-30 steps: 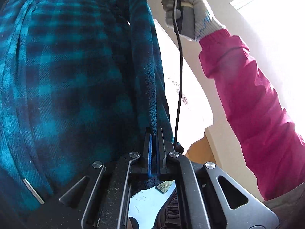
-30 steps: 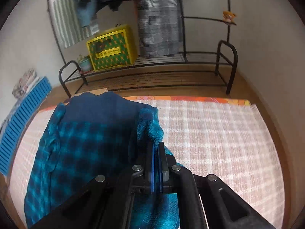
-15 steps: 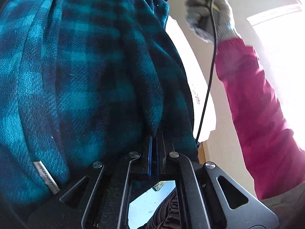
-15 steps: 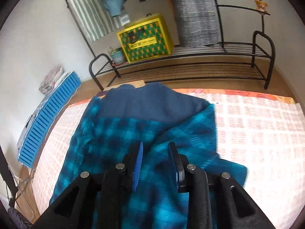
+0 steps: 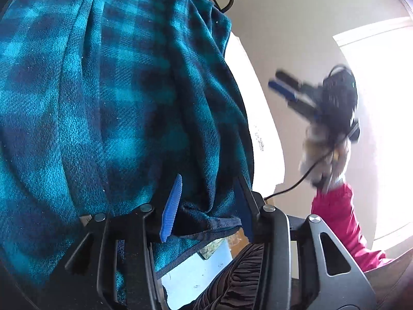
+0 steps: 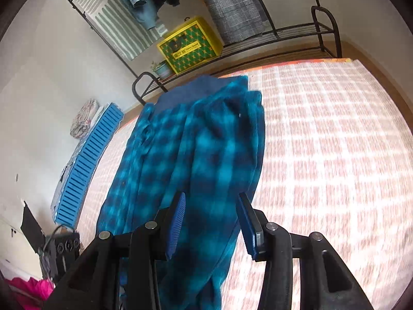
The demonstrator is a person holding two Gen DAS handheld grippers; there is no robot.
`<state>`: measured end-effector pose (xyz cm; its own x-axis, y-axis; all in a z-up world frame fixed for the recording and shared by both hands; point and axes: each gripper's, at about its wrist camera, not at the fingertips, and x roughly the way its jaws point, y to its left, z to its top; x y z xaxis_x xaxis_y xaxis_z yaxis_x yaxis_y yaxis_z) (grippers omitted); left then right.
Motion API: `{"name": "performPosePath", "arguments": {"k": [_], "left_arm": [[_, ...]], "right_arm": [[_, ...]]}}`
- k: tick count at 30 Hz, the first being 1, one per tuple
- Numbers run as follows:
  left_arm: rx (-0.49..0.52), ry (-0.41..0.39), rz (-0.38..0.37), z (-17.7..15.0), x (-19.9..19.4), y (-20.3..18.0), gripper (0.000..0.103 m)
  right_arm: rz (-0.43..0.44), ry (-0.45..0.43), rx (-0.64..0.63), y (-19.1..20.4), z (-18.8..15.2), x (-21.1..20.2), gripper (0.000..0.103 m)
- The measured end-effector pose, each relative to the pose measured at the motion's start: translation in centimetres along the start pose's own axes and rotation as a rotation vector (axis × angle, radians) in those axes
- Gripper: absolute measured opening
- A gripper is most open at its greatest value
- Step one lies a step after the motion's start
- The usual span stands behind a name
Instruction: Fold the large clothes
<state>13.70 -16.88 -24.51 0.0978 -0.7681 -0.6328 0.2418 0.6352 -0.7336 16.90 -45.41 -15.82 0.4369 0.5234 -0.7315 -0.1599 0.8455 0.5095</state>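
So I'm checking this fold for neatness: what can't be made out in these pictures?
- Left wrist view: the plaid garment fills the frame and hides the bed; its outline is cut off.
- Left wrist view: the right gripper is motion-blurred.
- Right wrist view: the garment's near end sits behind the fingers.

Black metal rack (image 6: 320,29): yellow-green patterned box (image 6: 189,46) on its shelf, small potted plant (image 6: 162,68) beside the box, grey checked cloth (image 6: 229,5) hanging above.
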Motion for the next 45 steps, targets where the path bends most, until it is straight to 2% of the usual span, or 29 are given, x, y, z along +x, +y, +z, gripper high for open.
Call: {"name": "performPosePath", "arguments": {"k": [4, 6, 7, 8, 11, 16, 19, 22, 24, 27, 29, 31, 32, 37, 40, 42, 45], "left_arm": [[0.029, 0.032, 0.028, 0.5, 2.2, -0.7, 0.04], [0.026, 0.069, 0.02, 0.7, 3.5, -0.5, 0.005], [0.023, 0.087, 0.014, 0.7, 3.9, -0.4, 0.0], [0.019, 0.071, 0.028, 0.6, 3.7, -0.3, 0.0], [0.003, 0.019, 0.066, 0.6, 2.3, 0.1, 0.0], [0.026, 0.012, 0.07, 0.6, 1.7, 0.2, 0.0], [0.026, 0.005, 0.059, 0.2, 1.1, -0.1, 0.0], [0.009, 0.03, 0.029, -0.5, 0.3, 0.2, 0.001], [0.039, 0.034, 0.044, -0.6, 0.5, -0.2, 0.001], [0.057, 0.054, 0.049, -0.9, 1.3, -0.4, 0.001], [0.05, 0.046, 0.052, -0.8, 1.2, -0.6, 0.001], [0.067, 0.035, 0.048, -0.9, 0.9, -1.5, 0.0], [0.079, 0.029, 0.042, -1.0, 0.9, -2.1, 0.0], [0.118, 0.047, 0.045, -1.7, 2.3, -3.7, 0.0], [0.114, 0.08, 0.077, -2.2, 4.2, -3.4, 0.0], [0.114, 0.085, 0.072, -2.4, 4.3, -3.2, 0.0], [0.123, 0.075, 0.058, -2.3, 3.1, -3.6, 0.0]], "right_arm": [[-0.018, 0.033, 0.064, -0.6, -4.3, 0.6, 0.044], [-0.005, 0.018, 0.142, -1.9, -5.1, 1.3, 0.044], [0.015, 0.014, 0.182, -2.6, -5.2, 1.8, 0.044], [0.029, 0.011, 0.214, -3.2, -5.2, 2.3, 0.044], [-0.001, 0.028, 0.226, -3.5, -5.0, 3.9, 0.044], [0.057, 0.019, 0.218, -1.3, -6.6, 2.1, 0.044], [0.041, 0.057, 0.213, -0.4, -8.7, 1.5, 0.044], [0.087, 0.084, 0.251, -0.3, -11.0, 1.3, 0.044], [0.116, 0.123, 0.25, 0.2, -12.5, 1.9, 0.044], [0.107, 0.19, 0.241, 1.0, -14.1, 3.8, 0.044], [0.1, 0.21, 0.241, 1.5, -14.4, 4.5, 0.012], [0.081, 0.195, 0.239, 1.9, -13.9, 3.8, 0.004], [0.07, 0.177, 0.217, 2.3, -13.2, 2.9, 0.003], [-0.026, 0.127, 0.113, 3.0, -10.9, -1.6, 0.003], [-0.082, 0.159, 0.127, 1.8, -11.6, -0.5, 0.003], [-0.082, 0.166, 0.127, 1.3, -12.3, 0.7, 0.003], [-0.03, 0.17, 0.178, 0.1, -13.3, 0.7, 0.025]]}}
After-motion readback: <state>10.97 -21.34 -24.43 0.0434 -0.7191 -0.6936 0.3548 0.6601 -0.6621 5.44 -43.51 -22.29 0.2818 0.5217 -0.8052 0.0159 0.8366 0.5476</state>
